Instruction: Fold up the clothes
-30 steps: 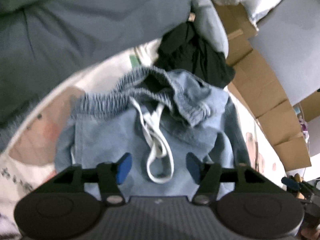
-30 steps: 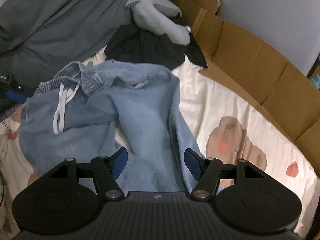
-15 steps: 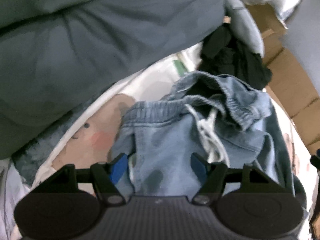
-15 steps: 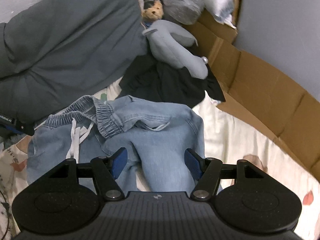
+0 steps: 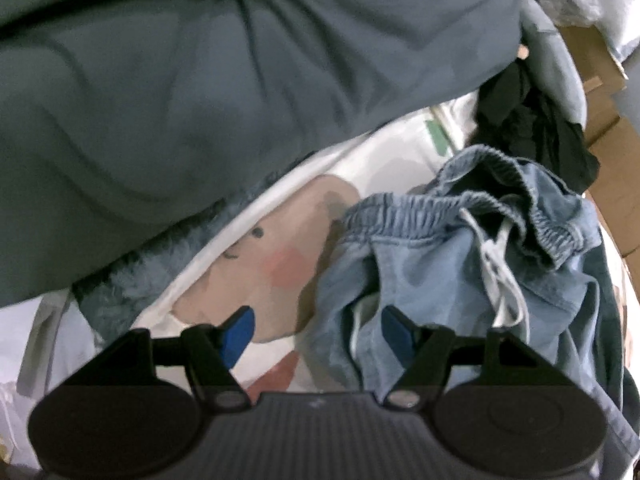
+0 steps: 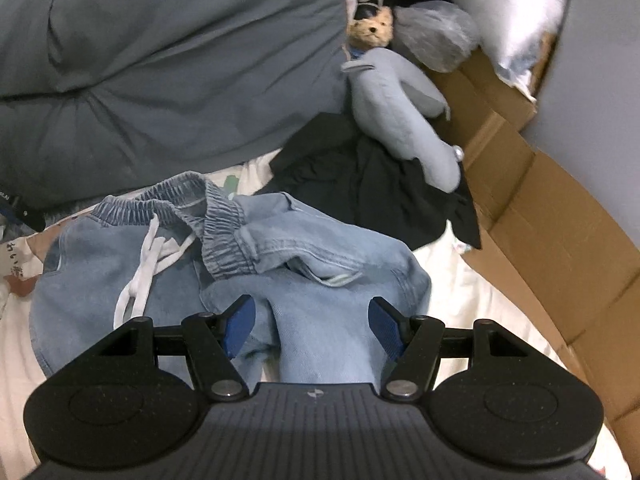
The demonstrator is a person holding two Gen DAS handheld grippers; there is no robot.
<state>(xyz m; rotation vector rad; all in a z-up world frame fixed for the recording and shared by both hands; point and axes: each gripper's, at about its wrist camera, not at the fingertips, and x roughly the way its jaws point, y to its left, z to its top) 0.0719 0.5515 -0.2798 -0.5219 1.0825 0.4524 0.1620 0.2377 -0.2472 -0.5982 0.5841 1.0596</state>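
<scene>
Jeans (image 6: 320,248) lie crumpled on the bed sheet (image 5: 384,168), waistband at twelve o'clock from the right tool (image 6: 311,322). Left tool (image 5: 316,330) hangs over their nine o'clock edge. Both tools stand open, gripping nothing. Black garment (image 6: 376,188) lies beyond.

One pair of light-blue denim trousers (image 6: 248,256), one white drawstring (image 6: 140,276), one black garment (image 6: 376,192), one grey plush toy (image 6: 400,112), one small teddy bear (image 6: 372,28), two grippers.
</scene>
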